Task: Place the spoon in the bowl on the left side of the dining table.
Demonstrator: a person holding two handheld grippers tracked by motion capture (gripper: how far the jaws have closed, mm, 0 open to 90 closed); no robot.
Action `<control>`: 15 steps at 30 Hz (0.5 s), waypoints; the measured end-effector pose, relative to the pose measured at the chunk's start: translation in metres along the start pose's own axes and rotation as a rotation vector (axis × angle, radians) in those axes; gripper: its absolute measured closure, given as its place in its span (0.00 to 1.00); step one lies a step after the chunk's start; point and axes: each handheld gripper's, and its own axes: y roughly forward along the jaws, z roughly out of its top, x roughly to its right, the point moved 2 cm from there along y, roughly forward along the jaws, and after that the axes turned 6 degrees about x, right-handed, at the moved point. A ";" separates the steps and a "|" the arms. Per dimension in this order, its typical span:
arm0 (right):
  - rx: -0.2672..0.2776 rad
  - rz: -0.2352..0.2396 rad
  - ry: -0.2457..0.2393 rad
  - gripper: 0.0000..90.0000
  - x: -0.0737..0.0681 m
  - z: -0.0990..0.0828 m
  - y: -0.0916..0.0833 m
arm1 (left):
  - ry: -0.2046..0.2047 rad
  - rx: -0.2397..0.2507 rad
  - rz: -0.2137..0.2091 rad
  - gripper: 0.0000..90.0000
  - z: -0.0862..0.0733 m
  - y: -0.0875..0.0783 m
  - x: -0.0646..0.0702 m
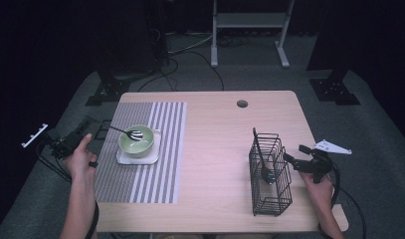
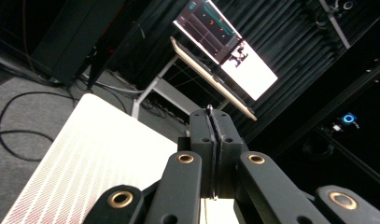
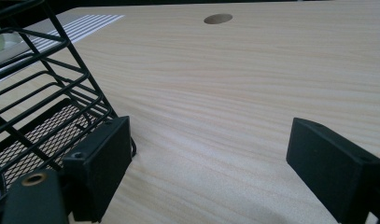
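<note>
Left gripper (image 1: 93, 130), jaws clamped on a thin metal spoon handle (image 1: 118, 130) at the surface's left edge; right gripper (image 1: 293, 160), jaws apart, beside the black wire basket (image 1: 270, 174) over bare wooden surface (image 1: 215, 149).

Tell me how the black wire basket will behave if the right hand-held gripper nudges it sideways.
The wire basket is open mesh, so probably light and likely to slide on the smooth table. It stands taller than wide, so a high push may tip it. The utensil leaning inside would probably rattle or shift.
</note>
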 end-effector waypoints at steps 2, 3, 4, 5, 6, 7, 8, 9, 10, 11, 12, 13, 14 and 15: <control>0.001 0.000 0.001 0.14 0.000 0.000 0.000 | 0.000 -0.003 0.010 1.00 -0.002 0.000 -0.003; 0.001 0.002 0.002 0.14 0.000 0.000 0.000 | 0.002 -0.004 0.016 1.00 -0.002 0.000 -0.004; 0.001 0.002 0.003 0.14 0.000 0.000 0.000 | 0.004 -0.006 0.021 1.00 -0.003 0.001 -0.005; 0.001 0.003 0.003 0.14 0.000 0.000 0.000 | 0.007 -0.006 0.026 1.00 -0.003 0.001 -0.006; 0.002 0.002 0.002 0.14 0.000 0.000 0.000 | 0.008 -0.005 0.031 1.00 -0.004 0.000 -0.007; 0.002 0.002 0.002 0.14 0.000 0.000 0.000 | 0.010 -0.007 0.035 1.00 -0.004 0.000 -0.008; 0.002 0.003 0.002 0.14 0.000 0.000 0.000 | 0.004 -0.007 0.037 1.00 -0.005 0.000 -0.010; 0.001 0.003 0.003 0.14 0.000 0.000 0.000 | 0.005 -0.008 0.043 1.00 -0.005 0.000 -0.011; 0.001 0.002 0.003 0.14 0.000 0.000 0.000 | 0.006 -0.007 0.045 1.00 -0.006 0.000 -0.012; 0.001 0.002 0.003 0.14 0.000 0.000 0.000 | 0.005 -0.008 0.051 1.00 -0.007 0.000 -0.013; 0.001 0.002 0.001 0.14 0.000 0.000 0.000 | 0.007 -0.009 0.054 1.00 -0.007 0.000 -0.014; 0.001 0.002 0.002 0.14 0.000 0.000 0.000 | 0.003 -0.010 0.057 1.00 -0.007 0.000 -0.015; 0.000 0.002 0.002 0.14 0.000 0.000 0.000 | 0.001 -0.008 0.059 1.00 -0.008 0.000 -0.016; -0.001 0.002 0.002 0.14 0.000 0.000 0.000 | 0.002 -0.008 0.061 1.00 -0.008 0.000 -0.017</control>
